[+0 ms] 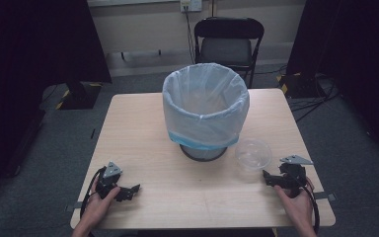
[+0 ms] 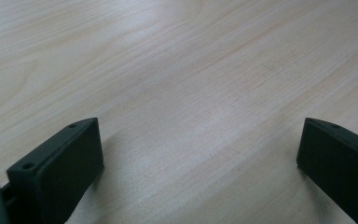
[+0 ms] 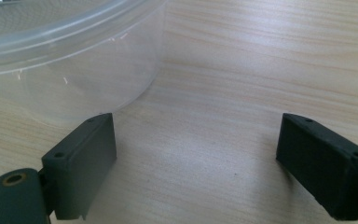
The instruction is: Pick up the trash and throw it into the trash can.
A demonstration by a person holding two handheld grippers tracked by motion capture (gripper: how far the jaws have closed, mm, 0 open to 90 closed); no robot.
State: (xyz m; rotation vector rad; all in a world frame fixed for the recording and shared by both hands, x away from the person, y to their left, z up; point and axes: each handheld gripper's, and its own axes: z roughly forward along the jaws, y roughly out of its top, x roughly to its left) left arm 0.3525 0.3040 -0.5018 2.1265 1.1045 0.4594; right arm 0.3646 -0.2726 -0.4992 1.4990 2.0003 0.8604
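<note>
A mesh waste bin lined with a pale blue plastic bag (image 1: 206, 106) stands at the middle of the wooden table (image 1: 143, 133). A clear plastic bowl (image 1: 252, 153) sits on the table just right of the bin's base; in the right gripper view the clear bowl (image 3: 65, 60) lies close ahead on the left. My right gripper (image 1: 268, 177) rests on the table just in front of the bowl, open and empty. My left gripper (image 1: 134, 189) rests near the table's front left, held by a hand, open with bare wood between its jaws (image 2: 200, 135).
A black folding chair (image 1: 228, 42) stands behind the table's far edge. Dark curtains hang at both sides, and cables and a dark box (image 1: 303, 86) lie on the floor at the right. Bare tabletop spreads between the two grippers.
</note>
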